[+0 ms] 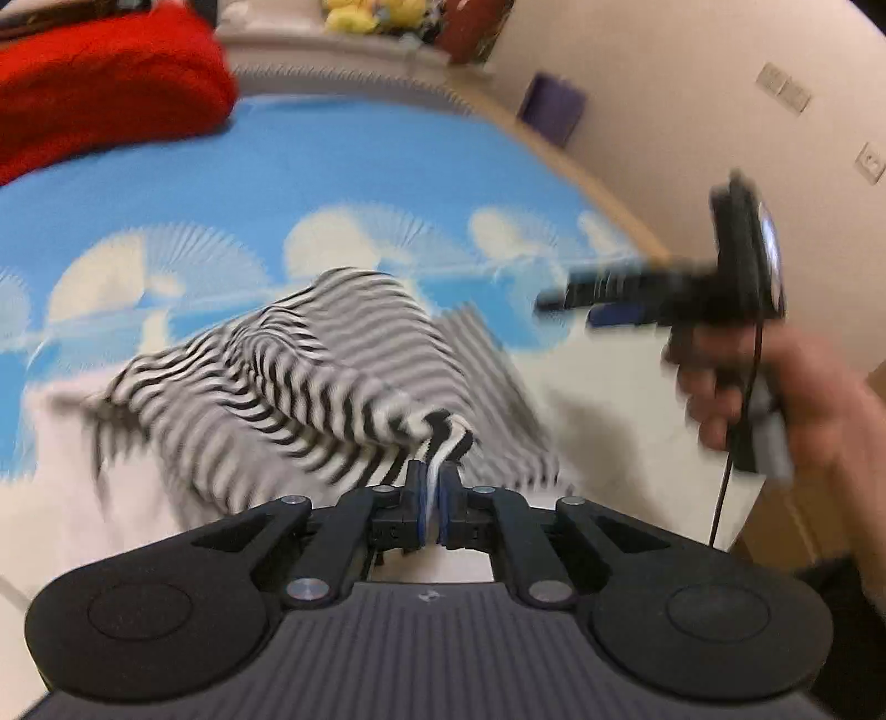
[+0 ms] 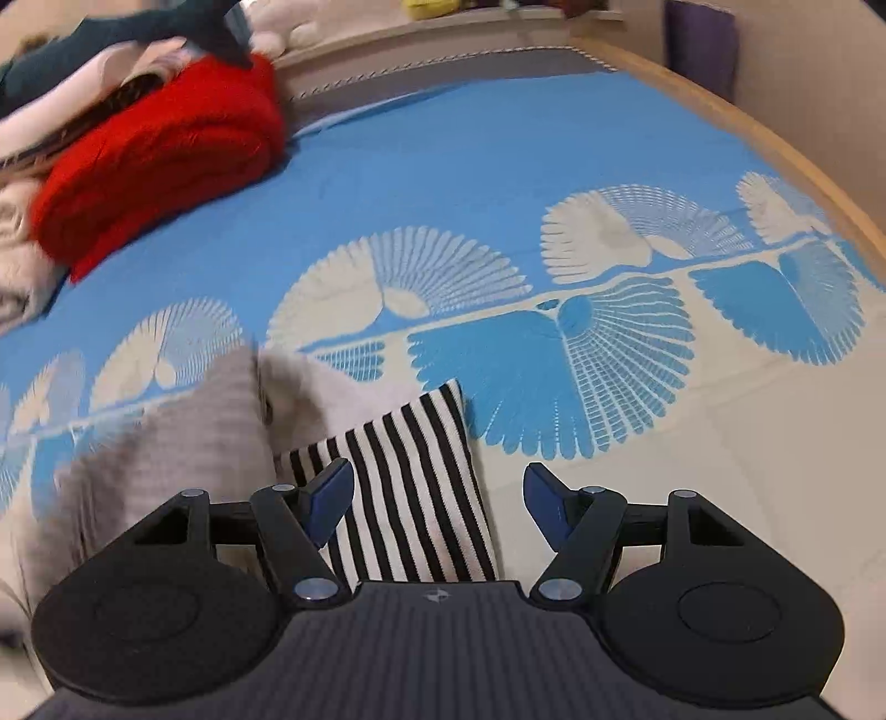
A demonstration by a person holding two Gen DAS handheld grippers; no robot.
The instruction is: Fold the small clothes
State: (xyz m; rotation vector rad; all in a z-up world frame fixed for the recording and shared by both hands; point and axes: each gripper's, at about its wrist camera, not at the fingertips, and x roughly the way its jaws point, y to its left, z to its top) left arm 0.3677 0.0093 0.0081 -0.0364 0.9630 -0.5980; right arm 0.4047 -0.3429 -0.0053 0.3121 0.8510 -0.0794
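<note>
While no writing reads anywhere, your left gripper (image 1: 432, 476) pinches striped cloth (image 1: 310, 376), blurred, lifted off bedspread (image 1: 343, 166); your right gripper (image 2: 437, 498) gapes wide, empty, over its corner

I am in a bedroom at home. I work over a bed (image 2: 775, 160) with a wooden frame and a blue and cream bedspread (image 2: 443, 183) printed with fan shapes. A pile of clothes lies at its far side, a red sweater (image 2: 166, 155) on top. Soft toys (image 1: 371, 16) sit on the ledge behind, beneath a cream wall with sockets (image 1: 783, 91).
</note>
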